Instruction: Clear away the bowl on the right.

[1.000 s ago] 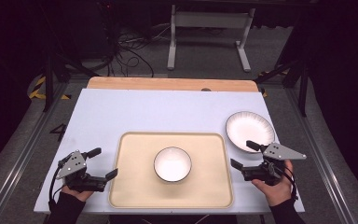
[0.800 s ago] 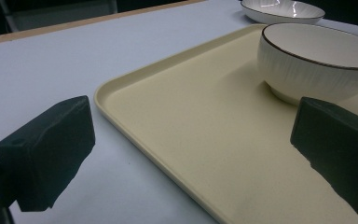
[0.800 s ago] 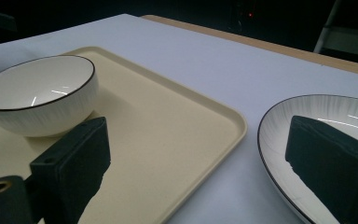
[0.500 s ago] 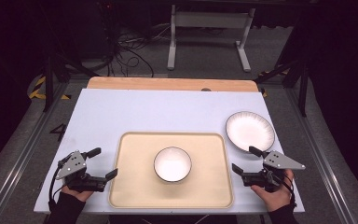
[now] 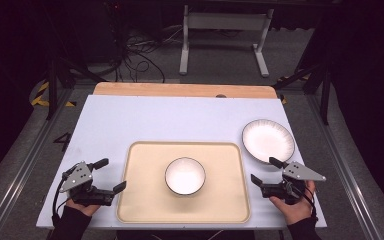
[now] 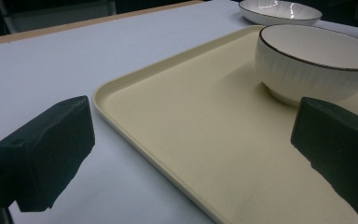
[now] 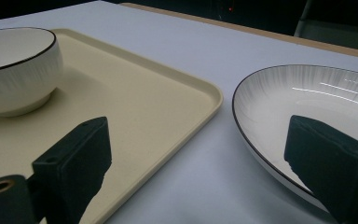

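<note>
On the white table point(image 5: 130, 120), a beige tray point(image 5: 145, 200); dark floor around.

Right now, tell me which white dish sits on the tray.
The deep bowl, centred on the beige tray; the shallow ribbed plate rests on the table beside it.

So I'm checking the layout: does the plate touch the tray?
Apart. In the right gripper view a strip of bare table separates the plate from the tray.

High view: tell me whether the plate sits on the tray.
No, the plate lies on the white table just beyond the far right corner of the tray, which carries the bowl.
</note>
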A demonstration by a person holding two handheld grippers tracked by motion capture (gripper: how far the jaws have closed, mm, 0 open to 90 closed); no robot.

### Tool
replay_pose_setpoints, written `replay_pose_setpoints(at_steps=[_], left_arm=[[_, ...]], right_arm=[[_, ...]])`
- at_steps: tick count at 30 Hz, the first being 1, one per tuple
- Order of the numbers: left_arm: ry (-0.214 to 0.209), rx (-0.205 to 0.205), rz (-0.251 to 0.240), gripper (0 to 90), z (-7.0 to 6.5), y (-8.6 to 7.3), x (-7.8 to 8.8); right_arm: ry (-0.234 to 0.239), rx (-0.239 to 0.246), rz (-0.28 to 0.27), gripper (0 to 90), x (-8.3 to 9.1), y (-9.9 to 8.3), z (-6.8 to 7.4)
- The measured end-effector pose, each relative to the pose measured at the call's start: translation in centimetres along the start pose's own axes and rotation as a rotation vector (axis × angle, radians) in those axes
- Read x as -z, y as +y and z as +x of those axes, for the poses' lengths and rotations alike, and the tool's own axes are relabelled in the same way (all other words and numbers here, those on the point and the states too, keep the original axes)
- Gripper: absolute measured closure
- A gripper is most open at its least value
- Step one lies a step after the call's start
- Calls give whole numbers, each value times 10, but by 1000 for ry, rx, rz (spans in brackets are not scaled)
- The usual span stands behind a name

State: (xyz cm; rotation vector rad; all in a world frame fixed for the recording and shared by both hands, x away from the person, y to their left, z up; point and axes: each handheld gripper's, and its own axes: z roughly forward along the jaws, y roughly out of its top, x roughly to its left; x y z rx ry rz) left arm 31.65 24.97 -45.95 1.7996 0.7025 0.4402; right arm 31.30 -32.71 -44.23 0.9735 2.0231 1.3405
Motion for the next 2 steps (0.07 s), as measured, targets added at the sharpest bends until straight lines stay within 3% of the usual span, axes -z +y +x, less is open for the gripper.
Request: replay_pose_setpoints(at_steps=[2], left_arm=[[0, 4, 0, 3, 0, 0, 0]], right_arm=[[-6, 10, -2, 82, 1, 1, 1]])
